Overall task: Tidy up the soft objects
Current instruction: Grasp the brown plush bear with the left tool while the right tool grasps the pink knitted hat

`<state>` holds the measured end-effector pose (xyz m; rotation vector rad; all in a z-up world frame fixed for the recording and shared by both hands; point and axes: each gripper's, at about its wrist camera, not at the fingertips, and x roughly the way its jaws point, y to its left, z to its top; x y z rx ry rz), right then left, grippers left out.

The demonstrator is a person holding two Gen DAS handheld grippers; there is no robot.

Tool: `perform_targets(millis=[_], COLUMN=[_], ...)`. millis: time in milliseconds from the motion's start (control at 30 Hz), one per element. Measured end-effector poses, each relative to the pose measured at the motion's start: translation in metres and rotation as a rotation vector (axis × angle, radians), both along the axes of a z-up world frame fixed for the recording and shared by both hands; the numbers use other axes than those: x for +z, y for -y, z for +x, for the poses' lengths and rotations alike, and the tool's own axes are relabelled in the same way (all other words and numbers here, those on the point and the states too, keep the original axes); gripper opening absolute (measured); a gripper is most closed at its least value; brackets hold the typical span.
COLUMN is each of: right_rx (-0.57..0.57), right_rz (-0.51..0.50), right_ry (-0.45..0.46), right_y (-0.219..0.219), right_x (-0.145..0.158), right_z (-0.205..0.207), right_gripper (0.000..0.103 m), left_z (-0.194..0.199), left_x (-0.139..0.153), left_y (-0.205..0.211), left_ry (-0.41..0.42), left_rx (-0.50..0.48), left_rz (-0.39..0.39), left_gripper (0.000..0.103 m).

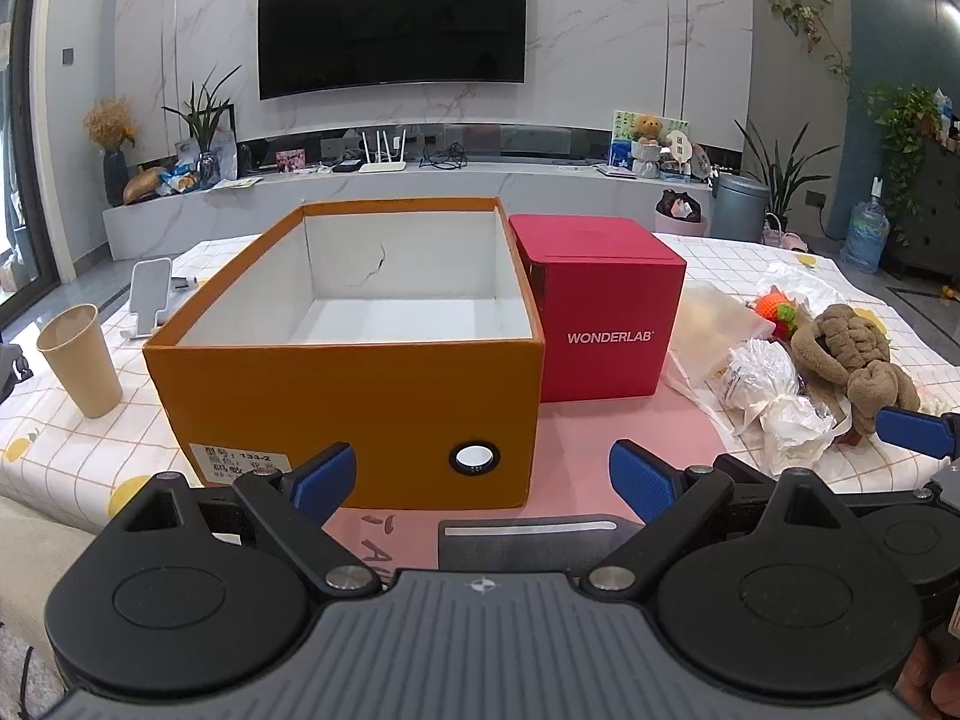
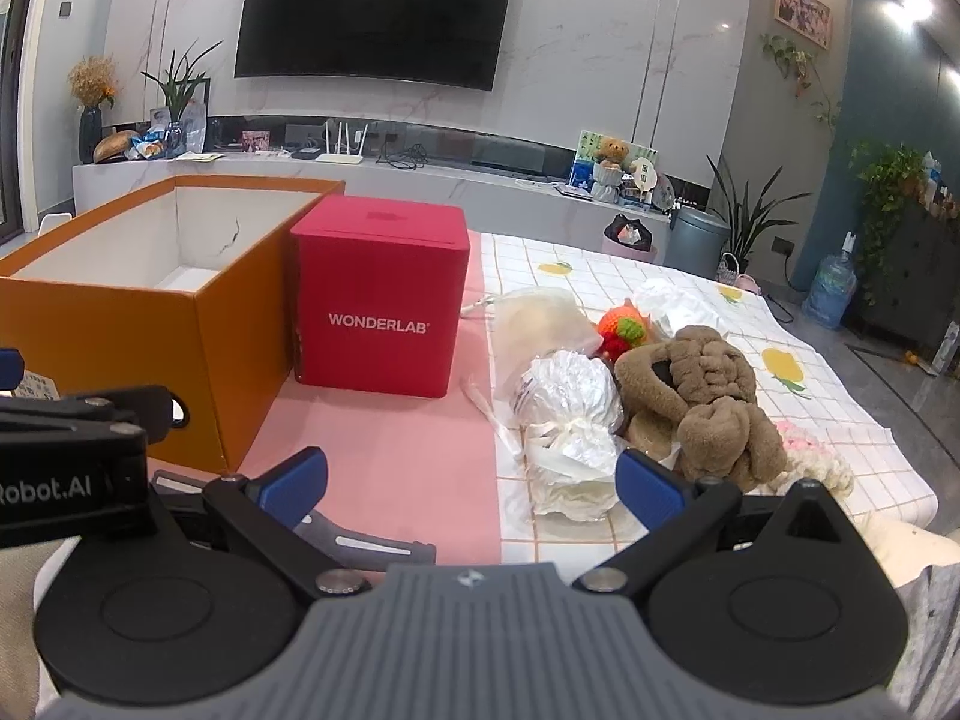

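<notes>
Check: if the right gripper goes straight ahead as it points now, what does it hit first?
Probably the white plastic bag: it lies just ahead of the open right gripper, a little right of centre. The brown plush sits beside it. Depth is unclear.

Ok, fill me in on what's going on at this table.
A person holds a gripper in each hand, and both the left gripper and right gripper are open and holding nothing. The orange box is open on top and looks empty, with a closed red box beside it. To the right lies a pile of soft things: a brown plush toy, a white crinkly bag and an orange knitted toy. Nothing appears sorted yet.
</notes>
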<state>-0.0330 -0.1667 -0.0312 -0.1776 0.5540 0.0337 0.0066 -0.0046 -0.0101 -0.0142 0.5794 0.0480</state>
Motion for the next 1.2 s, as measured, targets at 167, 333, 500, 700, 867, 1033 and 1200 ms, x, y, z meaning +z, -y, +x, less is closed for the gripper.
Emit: perform_targets(millis=[167, 333, 500, 700, 867, 1033, 1200], right_rx=[-0.001, -0.034, -0.114, -0.19, -0.393, -0.417, -0.386], right_rz=[-0.012, 0.007, 0.101, 0.173, 0.241, 0.364, 0.429], right_ry=[0.004, -0.076, -0.142, -0.104, -0.206, -0.392, -0.501], right_y=[0.002, 0.019, 0.065, 0.148, 0.232, 0.289, 0.305], right_x=[0.004, 0.019, 0.039, 0.078, 0.071, 0.03, -0.007], right_z=[-0.001, 0.01, 0.019, 0.033, 0.079, 0.126, 0.164], right_gripper=[0.1, 0.1, 0.1, 0.1, 0.1, 0.1, 0.1], left_z=[-0.001, 0.01, 0.037, 0.087, 0.111, 0.122, 0.132], left_x=[0.001, 0.015, 0.025, 0.015, -0.003, -0.018, -0.024], left_y=[0.001, 0.018, 0.037, 0.064, 0.108, 0.159, 0.2], left_ry=[0.003, -0.006, -0.02, -0.128, -0.167, -0.181, -0.187], left_rx=[-0.005, -0.04, -0.086, -0.162, -0.254, -0.36, -0.447], left_rz=[-0.022, -0.02, -0.094, -0.176, -0.144, -0.078, -0.081], left_gripper=[0.103, 0.103, 0.103, 0.103, 0.103, 0.103, 0.103])
